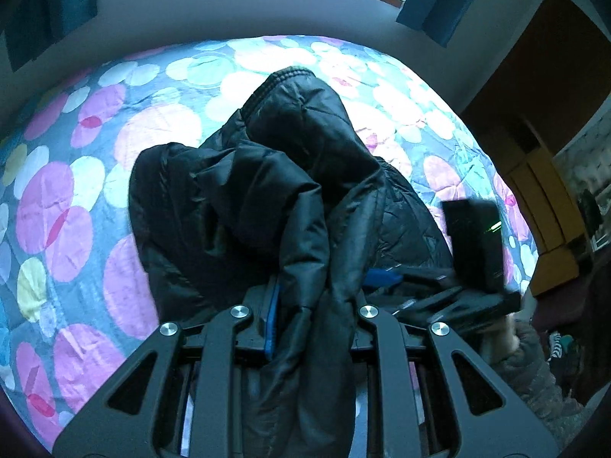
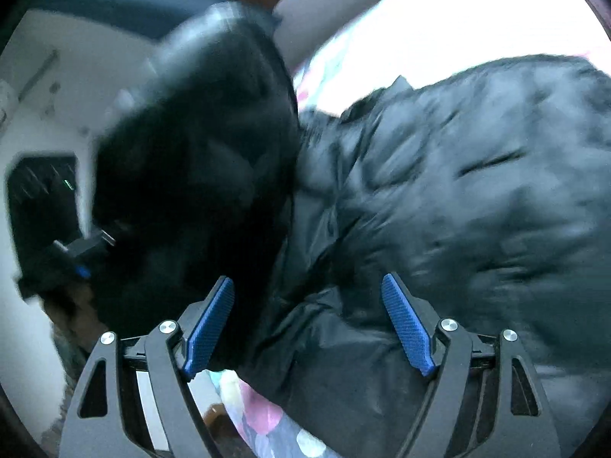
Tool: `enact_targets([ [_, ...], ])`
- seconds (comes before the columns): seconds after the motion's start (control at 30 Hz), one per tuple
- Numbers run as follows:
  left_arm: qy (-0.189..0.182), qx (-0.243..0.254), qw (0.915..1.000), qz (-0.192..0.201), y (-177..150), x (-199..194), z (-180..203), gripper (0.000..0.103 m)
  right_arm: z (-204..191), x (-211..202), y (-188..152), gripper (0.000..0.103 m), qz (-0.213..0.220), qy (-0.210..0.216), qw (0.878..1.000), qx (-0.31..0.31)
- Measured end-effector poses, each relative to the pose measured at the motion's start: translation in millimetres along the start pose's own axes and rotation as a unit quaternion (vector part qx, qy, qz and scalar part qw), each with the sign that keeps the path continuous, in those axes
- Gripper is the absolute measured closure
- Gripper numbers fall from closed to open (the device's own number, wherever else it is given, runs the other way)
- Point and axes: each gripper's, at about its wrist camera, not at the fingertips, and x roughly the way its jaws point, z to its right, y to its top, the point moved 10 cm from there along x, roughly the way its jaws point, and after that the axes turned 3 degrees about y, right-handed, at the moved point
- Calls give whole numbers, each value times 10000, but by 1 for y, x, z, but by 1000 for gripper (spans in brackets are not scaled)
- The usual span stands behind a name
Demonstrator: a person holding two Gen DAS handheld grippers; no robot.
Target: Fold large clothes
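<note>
Jacket (image 1: 290,175), black, puffy, soft and slick, lay heaped on the bed (image 1: 68,206). My left gripper (image 1: 313,328) was clamped on a fabric fold; right gripper (image 2: 309,328) gaped, jaws apart, nothing pinched. Best hold looked like hem or cuff.

right wrist view is motion-blurred — black jacket (image 2: 477,191) smeared, quilting lines unreadable, its right side cut by the frame edge. the left gripper (image 2: 68,255) at far left there is a dark blur. in the left wrist view the left gripper (image 1: 309,305) pads are mostly buried under the jacket (image 1: 267,191) fabric — only a blue edge shows. the jacket hides much of the bedspread (image 1: 76,198). right gripper (image 1: 477,267) is blurred, its fingertips hidden behind the jacket.
</note>
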Motion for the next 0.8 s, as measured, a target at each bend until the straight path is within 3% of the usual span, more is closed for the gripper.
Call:
enact_targets([
  [0.2, -97, 163, 9997, 120, 1, 27, 40, 83, -17, -46, 23, 24, 546, 572, 9967, 163],
  [0.47, -193, 374, 9989, 199, -7, 62, 84, 83, -13, -52, 27, 24, 629, 594, 9958, 297],
  [0.7, -153, 654, 9975, 223, -13, 89, 110, 83, 3, -60, 28, 23, 482, 27, 9984, 278],
  [0.8, -91, 743, 9969, 228, -16, 95, 116, 82, 18, -51, 26, 34, 373, -175, 9985, 364],
])
